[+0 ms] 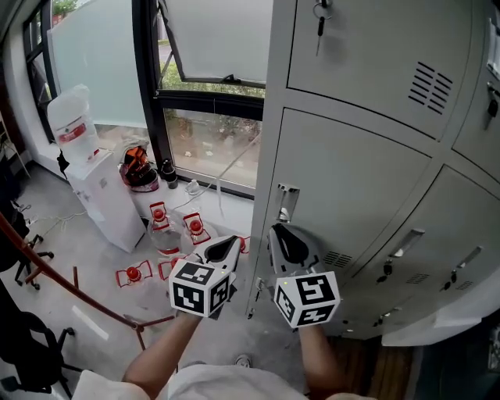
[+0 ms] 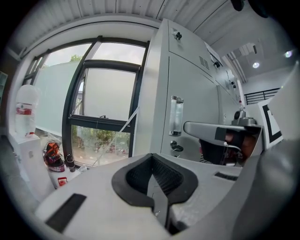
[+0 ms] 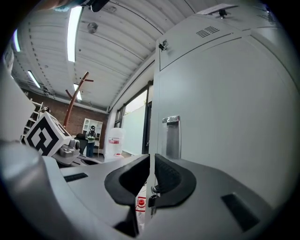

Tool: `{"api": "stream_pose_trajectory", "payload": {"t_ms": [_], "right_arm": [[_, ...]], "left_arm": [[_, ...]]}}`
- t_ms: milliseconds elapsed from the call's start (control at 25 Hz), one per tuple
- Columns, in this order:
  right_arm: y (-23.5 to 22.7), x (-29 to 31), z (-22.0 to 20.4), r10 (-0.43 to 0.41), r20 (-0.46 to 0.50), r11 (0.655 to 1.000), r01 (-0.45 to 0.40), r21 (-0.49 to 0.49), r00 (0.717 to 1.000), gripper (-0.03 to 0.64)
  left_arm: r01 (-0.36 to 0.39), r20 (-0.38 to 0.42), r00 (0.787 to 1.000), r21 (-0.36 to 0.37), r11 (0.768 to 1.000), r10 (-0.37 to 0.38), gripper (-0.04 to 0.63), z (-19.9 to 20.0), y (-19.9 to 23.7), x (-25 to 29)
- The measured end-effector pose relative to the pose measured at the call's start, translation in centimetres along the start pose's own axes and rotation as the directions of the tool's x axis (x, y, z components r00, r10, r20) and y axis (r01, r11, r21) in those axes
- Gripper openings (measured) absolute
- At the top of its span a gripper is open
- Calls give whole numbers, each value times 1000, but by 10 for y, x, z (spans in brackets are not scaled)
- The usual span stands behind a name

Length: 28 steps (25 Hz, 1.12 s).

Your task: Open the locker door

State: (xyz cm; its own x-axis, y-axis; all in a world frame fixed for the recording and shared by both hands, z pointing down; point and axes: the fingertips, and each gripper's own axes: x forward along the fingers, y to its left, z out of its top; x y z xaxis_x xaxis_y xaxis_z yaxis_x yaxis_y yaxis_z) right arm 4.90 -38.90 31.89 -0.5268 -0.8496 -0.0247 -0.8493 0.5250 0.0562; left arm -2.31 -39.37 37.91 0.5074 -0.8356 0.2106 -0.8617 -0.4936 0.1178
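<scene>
The grey locker door (image 1: 351,180) is closed, with a chrome handle (image 1: 287,203) near its left edge. My right gripper (image 1: 275,230) is shut and empty, its tips just below that handle and close to the door. In the right gripper view the handle (image 3: 172,136) stands right above my shut jaws (image 3: 151,157), and a key (image 3: 151,201) hangs behind them. My left gripper (image 1: 236,239) is shut and empty too, a little left of the locker's corner. Its own view shows the handle (image 2: 176,115), the lock (image 2: 176,148) under it, and the shut left gripper (image 2: 151,155).
More lockers stand above, below and to the right; the upper one has a key (image 1: 320,16) in it. On the left are a water dispenser (image 1: 101,195), a helmet (image 1: 139,168), water bottles (image 1: 164,230) on the floor, and a window (image 1: 211,133). A red bar (image 1: 70,285) crosses low on the left.
</scene>
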Motion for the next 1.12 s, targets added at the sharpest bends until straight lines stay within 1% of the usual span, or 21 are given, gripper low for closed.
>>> {"api": "stream_pose_trajectory", "payload": {"t_ms": [160,280,440,600,840,1120], "right_arm": [[-8,7,2,-1,3,1000,1,-1,1000,43],[-12,11,2,-16,0,1000,16,-13,1000,52],[-14,20,2,-50,-9,998,50,-28,999,84],[-15,31,4,-100,-15,995,100,-29,995,107],[-11,41,7,-162,-19,986,162,-38,987,114],[-13,46,8,-222,-30,975,222,-5,975,117]], "left_arm": [[6,-10,1000,-3,1000,-6,6,0,2,13],[22,-3,1000,-6,1000,-22,6,4,6,22],[66,8,998,-9,998,-66,6,10,12,34],[117,-3,993,-1,993,-117,6,12,21,41],[186,-12,982,0,983,-186,6,13,36,47],[273,-24,962,5,962,-272,6,11,40,50]]}}
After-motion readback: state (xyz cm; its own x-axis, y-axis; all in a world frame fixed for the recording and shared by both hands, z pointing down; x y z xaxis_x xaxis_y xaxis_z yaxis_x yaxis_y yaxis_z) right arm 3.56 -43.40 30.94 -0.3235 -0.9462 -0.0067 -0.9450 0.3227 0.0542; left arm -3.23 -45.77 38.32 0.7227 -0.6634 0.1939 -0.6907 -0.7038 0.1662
